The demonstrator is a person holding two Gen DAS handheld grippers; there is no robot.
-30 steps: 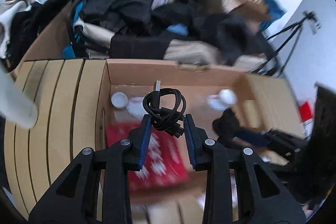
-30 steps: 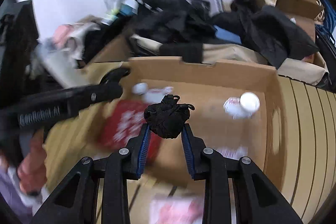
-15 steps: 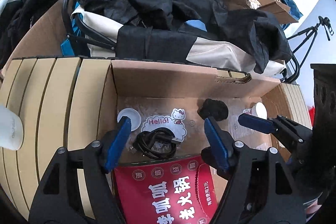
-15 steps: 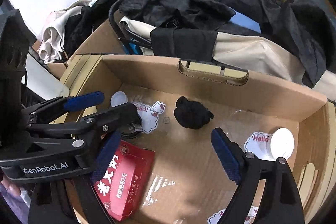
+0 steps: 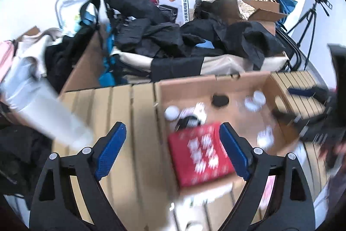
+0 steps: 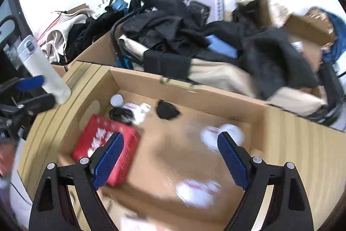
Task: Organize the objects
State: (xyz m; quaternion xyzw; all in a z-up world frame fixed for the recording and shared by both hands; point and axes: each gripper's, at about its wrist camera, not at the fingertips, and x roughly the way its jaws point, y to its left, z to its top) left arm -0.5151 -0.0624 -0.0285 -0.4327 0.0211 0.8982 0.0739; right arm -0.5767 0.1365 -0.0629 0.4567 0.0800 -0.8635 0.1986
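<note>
Nearest, left gripper [image 5: 170, 148]: black angular frame, blue cross-hatched pads spread wide apart, nothing between them. Same for right gripper [image 6: 170, 162]: pads wide apart, empty.

Just beyond, open cardboard box [image 6: 138, 82] on a table [image 5: 121, 101] of pale wooden slats; plain brown walls, an oval hand-hole in the left one. Lying on the box floor:
- red flat packet [image 6: 106, 144] with white print, too blurred to read, near corner partly behind the right gripper's left pad;
- coiled black cable [image 6: 120, 115], glossy, just behind the packet at the left wall;
- small white round cap [image 6: 116, 99] in the far left corner;
- crumpled black cloth ball [image 6: 167, 109], soft and matte, near the back wall, apart from the cable;
- white sachets [image 6: 222, 133] smeared by motion, shapes hard to make out.

Left of the box, white smooth bottle [image 6: 43, 71], tilted, base over the table edge. At the frame's left edge, parts of the other gripper, cut off.

Farthest, heap of black and cream clothing [image 6: 173, 36] over further cardboard boxes, against a white wall; tripod [image 5: 311, 14] at far right.
</note>
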